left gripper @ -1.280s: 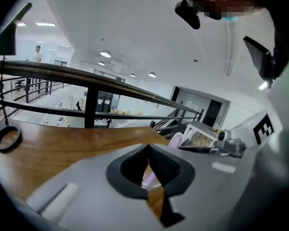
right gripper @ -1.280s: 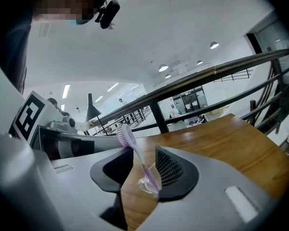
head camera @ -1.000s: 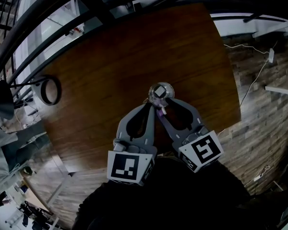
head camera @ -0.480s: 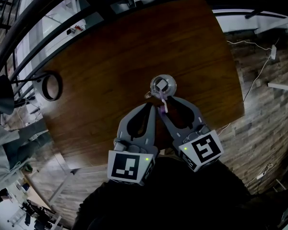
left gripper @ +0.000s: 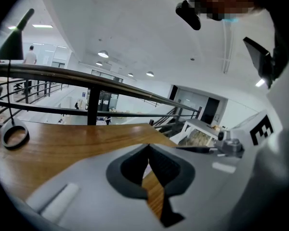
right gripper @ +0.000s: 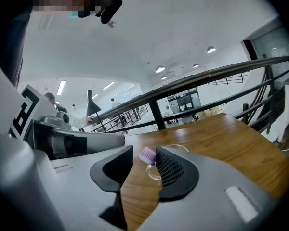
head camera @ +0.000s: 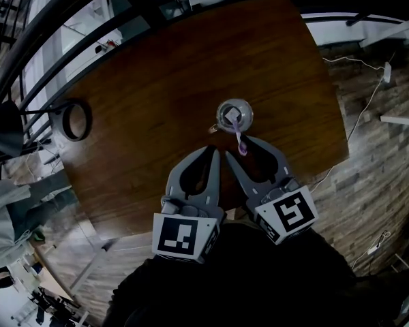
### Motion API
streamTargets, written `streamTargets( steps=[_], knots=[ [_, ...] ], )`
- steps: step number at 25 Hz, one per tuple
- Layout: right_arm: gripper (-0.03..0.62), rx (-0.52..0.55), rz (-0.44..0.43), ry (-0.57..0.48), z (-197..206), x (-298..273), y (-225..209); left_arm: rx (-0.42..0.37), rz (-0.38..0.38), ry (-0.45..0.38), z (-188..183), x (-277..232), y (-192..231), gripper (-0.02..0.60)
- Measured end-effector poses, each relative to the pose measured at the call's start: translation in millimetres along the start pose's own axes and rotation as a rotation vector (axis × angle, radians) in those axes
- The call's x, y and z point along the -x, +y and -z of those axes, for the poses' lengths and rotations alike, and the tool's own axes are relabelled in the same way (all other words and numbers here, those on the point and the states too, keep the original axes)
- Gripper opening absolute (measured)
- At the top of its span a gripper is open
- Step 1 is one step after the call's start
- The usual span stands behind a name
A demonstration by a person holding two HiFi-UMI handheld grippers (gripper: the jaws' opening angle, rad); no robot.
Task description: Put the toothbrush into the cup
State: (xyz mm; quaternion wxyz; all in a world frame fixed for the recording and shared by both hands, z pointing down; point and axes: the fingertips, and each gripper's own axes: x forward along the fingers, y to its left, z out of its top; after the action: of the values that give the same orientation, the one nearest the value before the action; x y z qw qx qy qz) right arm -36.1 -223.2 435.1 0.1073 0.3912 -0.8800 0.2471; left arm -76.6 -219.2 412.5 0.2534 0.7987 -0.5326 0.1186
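A clear glass cup [head camera: 233, 114] stands on the brown wooden table [head camera: 157, 80], just beyond both grippers. The purple toothbrush [head camera: 239, 139] leans out of it, handle down in the cup, bristle head toward me. My right gripper [head camera: 238, 148] is open with the brush head between its jaws; a gap shows on the left side. In the right gripper view the bristle head [right gripper: 148, 154] sits by the right pad, with the cup [right gripper: 160, 170] rim behind it. My left gripper [head camera: 214, 151] is shut and empty beside the right one, and its view shows its tips [left gripper: 147, 147] meeting.
A black ring [head camera: 75, 119] lies near the table's left edge, also seen in the left gripper view [left gripper: 15, 135]. A dark railing [left gripper: 86, 76] runs behind the table. The near table edge [head camera: 157, 227] is under the grippers. A white cable [head camera: 358, 125] trails over the floor at right.
The toothbrush has moved away from me with its handle going down into the cup, and it now leans there. Both grippers have stayed almost where they were.
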Motion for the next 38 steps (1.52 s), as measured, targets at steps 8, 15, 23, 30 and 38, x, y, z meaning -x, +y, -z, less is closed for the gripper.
streamTargets(
  steps=[8,15,23,30,38],
  knots=[
    [0.150,0.051,0.041,-0.059,-20,19,12,-0.033,0.032,-0.064,-19,21,-11,0.009],
    [0.150,0.073,0.073,-0.120,-35,30,10,-0.063,0.050,-0.106,-29,37,-22,0.009],
    [0.150,0.116,0.063,-0.161,-52,34,26,-0.077,0.057,-0.151,-41,45,-21,0.009],
    [0.069,0.175,0.055,-0.261,-87,54,40,-0.125,0.062,-0.247,-67,58,-27,0.009],
    [0.002,0.225,0.081,-0.320,-101,68,65,-0.167,0.058,-0.347,-84,82,-28,0.009]
  ],
)
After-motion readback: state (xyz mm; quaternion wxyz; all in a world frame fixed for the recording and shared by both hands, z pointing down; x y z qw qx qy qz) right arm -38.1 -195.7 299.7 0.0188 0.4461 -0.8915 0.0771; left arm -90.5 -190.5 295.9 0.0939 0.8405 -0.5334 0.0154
